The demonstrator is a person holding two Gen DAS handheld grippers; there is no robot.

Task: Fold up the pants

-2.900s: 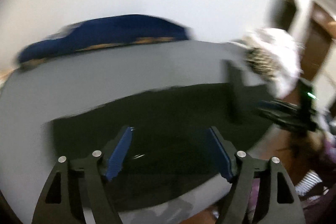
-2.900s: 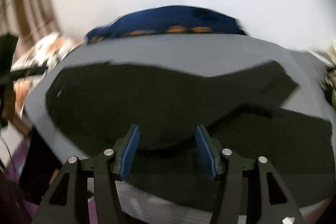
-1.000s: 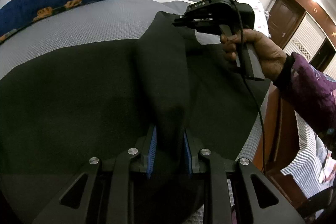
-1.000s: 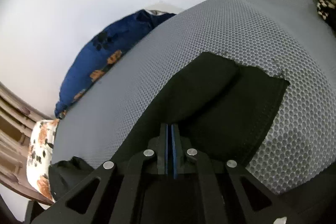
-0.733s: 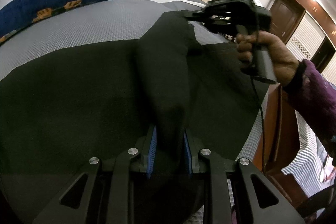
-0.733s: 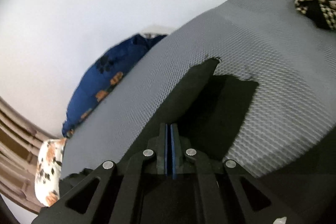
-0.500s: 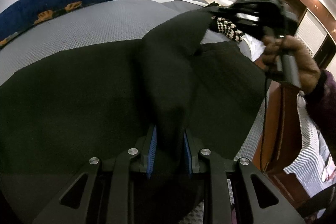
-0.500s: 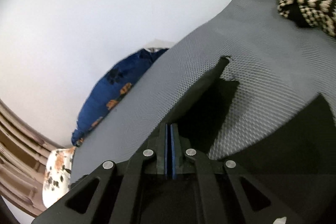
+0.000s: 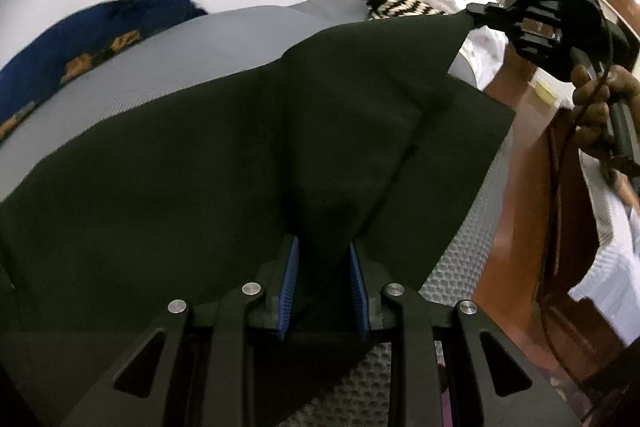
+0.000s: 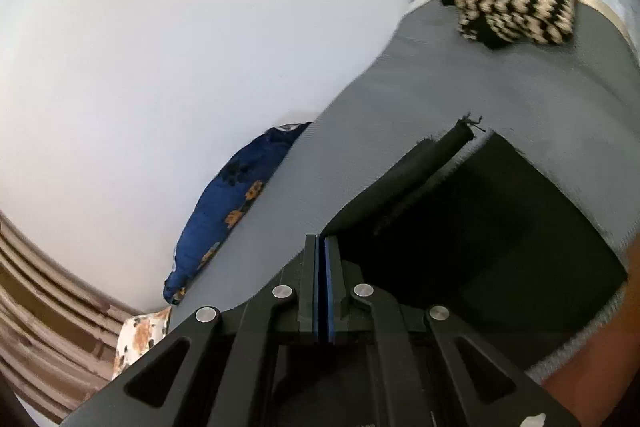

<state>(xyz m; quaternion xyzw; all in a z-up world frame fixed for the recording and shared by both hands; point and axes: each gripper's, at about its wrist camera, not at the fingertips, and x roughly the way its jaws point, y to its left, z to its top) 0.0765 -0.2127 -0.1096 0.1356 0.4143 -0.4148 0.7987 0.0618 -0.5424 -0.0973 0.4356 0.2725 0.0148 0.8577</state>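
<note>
Nearest the left camera, the left gripper [image 9: 322, 267] stays clenched on a bunched fold of the black pants [image 9: 180, 163] lying on the grey bed [image 9: 160, 67]. Farther right, the right gripper [image 9: 474, 13], pinching the hem corner, has swung it up and rightward, stretching the leg taut for folding over.

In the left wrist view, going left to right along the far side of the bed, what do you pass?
blue floral pillow → raised fold of the black pants → striped knit item → right gripper pinching the pants' corner → hand holding it.
</note>
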